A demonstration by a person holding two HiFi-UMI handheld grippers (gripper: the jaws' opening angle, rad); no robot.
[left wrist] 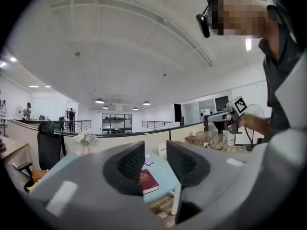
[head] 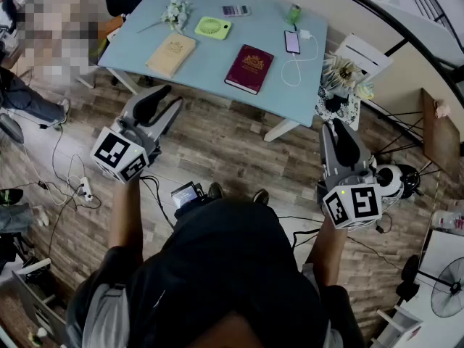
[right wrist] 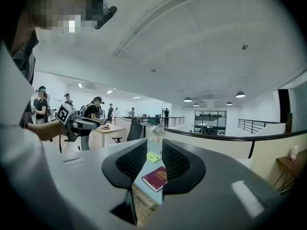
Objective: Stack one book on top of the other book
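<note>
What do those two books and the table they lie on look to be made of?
Maroon book: hard cover, likely cloth or leatherette, with a gold stamped emblem. Tan book: matte card or cloth cover, faint emblem. Table: smooth pale blue top, probably painted or laminated board.

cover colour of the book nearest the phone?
The book is maroon with gold print on the cover; the head view shows it best.

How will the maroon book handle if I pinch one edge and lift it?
The maroon book looks thick and hardbound, so it probably stays stiff, with some weight. Lying flat on the blue table, it shouldn't roll or tip; pushed, it would likely slide.
</note>
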